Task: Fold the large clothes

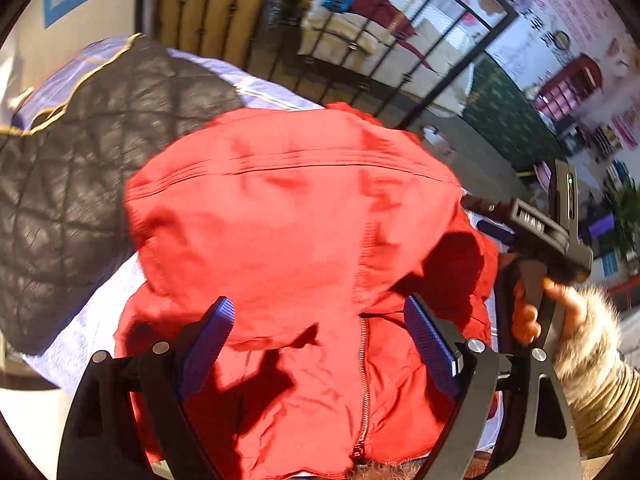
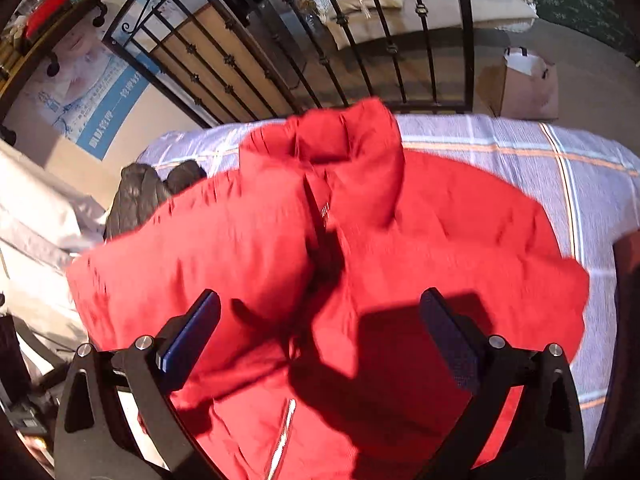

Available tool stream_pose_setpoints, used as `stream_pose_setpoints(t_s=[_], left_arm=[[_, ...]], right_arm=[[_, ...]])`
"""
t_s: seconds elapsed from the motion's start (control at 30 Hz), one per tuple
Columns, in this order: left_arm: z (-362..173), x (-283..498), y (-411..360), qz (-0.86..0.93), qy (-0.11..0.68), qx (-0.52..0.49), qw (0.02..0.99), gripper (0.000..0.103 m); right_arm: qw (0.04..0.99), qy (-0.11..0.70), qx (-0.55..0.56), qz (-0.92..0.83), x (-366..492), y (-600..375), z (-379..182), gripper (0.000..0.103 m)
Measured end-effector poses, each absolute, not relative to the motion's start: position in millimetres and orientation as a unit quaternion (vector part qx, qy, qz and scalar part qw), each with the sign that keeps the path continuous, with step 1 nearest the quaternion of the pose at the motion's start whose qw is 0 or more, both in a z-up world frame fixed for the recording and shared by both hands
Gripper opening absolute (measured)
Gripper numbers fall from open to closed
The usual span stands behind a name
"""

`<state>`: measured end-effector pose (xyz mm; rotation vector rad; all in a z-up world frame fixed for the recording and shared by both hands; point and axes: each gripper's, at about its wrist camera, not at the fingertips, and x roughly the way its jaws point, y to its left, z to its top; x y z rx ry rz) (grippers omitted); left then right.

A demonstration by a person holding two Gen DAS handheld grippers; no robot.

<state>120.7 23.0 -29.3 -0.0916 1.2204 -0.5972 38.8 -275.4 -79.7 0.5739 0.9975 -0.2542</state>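
Two open grippers (both empty) over red jacket (image 2: 320, 248)

The blue wall poster (image 2: 96, 114) bears Chinese print, too blurred to read

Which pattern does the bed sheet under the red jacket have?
Lavender bed sheet with orange-and-white plaid stripes, clearest in the right wrist view.
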Motion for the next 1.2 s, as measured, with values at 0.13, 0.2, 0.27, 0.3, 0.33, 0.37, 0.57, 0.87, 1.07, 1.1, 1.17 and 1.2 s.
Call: stream_pose_setpoints(t_s=[0.13,0.2,0.27,0.3,0.33,0.37,0.57,0.87,1.07,1.1,1.17,1.2], left_arm=[[-29,124,40,-0.259,0.564,-0.060,0.781,0.085],[-29,121,44,-0.256,0.564,-0.061,0.783,0.085],[-31,121,45,-0.255,0.567,-0.062,0.781,0.085],[-31,120,42,-0.254,0.567,-0.061,0.781,0.085],[-31,121,40,-0.253,0.568,-0.061,0.781,0.085],[-32,123,37,-0.252,0.568,-0.060,0.781,0.085],[-28,131,29,-0.259,0.561,-0.054,0.785,0.085],[-38,144,14,-0.258,0.564,-0.030,0.784,0.085],[-31,156,18,-0.244,0.547,-0.014,0.801,0.085],[-31,158,21,-0.239,0.547,-0.018,0.802,0.085],[-28,161,25,-0.237,0.546,-0.026,0.803,0.085],[-26,161,26,-0.239,0.544,-0.028,0.804,0.085]], right_arm=[[0.829,0.488,0.248,-0.113,75,-276,-84,0.093],[0.826,0.502,0.240,-0.095,88,-266,-87,0.072],[0.826,0.510,0.230,-0.076,88,-248,-82,0.024],[0.831,0.508,0.213,-0.081,89,-240,-75,0.018],[0.838,0.502,0.197,-0.084,87,-233,-66,0.014],[0.849,0.490,0.178,-0.079,84,-224,-54,0.013],[0.863,0.464,0.164,-0.113,50,-239,-14,0.012],[0.790,0.521,0.265,-0.184,-3,-305,-69,0.013],[0.801,0.516,0.231,-0.196,10,-293,-66,0.015],[0.802,0.518,0.224,-0.195,13,-291,-66,0.016],[0.802,0.523,0.210,-0.199,15,-290,-63,0.021],[0.801,0.524,0.205,-0.205,15,-290,-60,0.025]])
